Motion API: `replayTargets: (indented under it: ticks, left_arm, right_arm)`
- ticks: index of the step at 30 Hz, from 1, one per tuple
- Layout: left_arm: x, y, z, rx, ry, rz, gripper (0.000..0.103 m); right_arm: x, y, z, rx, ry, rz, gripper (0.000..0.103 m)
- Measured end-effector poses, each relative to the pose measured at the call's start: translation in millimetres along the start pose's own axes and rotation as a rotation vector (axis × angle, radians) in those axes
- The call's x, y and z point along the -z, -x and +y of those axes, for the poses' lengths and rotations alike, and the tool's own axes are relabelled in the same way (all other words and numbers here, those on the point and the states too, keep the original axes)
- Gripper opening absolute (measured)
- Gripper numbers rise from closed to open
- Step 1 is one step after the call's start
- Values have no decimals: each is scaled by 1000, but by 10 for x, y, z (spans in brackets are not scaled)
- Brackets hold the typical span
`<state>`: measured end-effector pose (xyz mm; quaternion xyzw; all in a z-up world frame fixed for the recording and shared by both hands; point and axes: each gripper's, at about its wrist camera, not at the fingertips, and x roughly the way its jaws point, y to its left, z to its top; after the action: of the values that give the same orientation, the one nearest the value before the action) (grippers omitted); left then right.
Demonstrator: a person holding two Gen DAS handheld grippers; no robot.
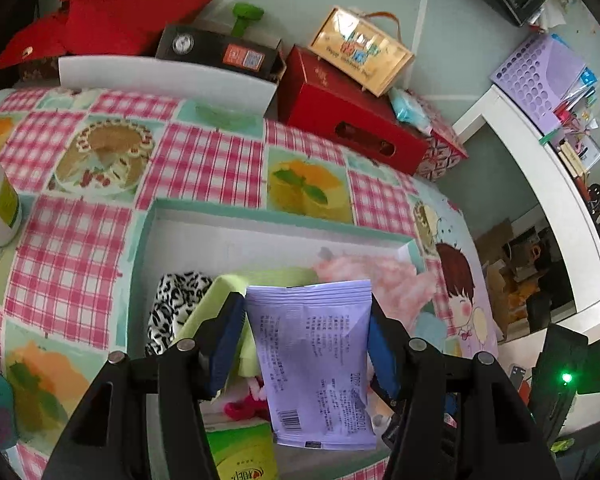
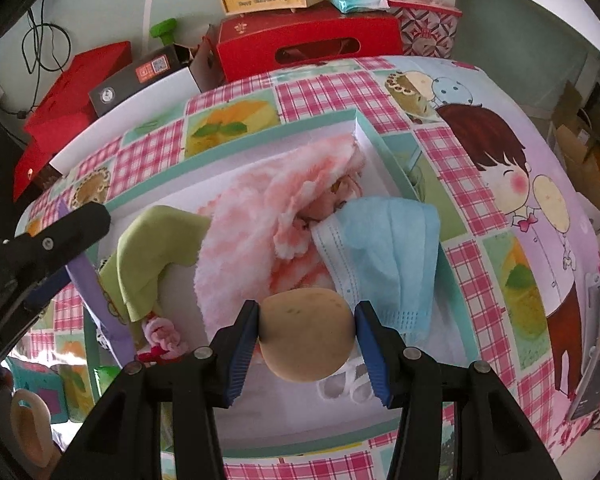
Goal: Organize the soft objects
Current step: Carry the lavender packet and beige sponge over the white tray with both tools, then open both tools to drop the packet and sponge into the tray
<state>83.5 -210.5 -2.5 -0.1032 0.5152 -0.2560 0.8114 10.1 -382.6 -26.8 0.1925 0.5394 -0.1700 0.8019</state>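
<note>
Right wrist: tongs steeply downward

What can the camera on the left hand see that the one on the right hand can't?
Only the left view shows the left tool clamped on a purple packet, a zebra-print cloth in the tray, and a purple perforated basket.

Only the right view shows the right tool gripping a tan round soft object, and a blue face mask.

Both show the teal-rimmed tray, pink fluffy towel, green cloth and red box.
</note>
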Motion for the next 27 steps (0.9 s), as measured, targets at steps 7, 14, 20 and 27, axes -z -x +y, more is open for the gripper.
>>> replayTargets:
  ticks: [7, 14, 20, 27]
  left_arm:
    - [88, -196, -29, -42, -22, 78, 60]
    - [126, -288, -13, -80, -32, 134, 60]
    - [125, -316, -23, -90, -45, 152, 60]
    - [101, -252, 9, -84, -26, 160, 63]
  right_arm:
    - [42, -200, 4, 11, 19, 68, 52]
    - [65, -290, -12, 20, 32, 93, 53]
    - [71, -321, -8, 25, 35, 102, 54]
    - [50, -291, -5, 28, 27, 96, 58]
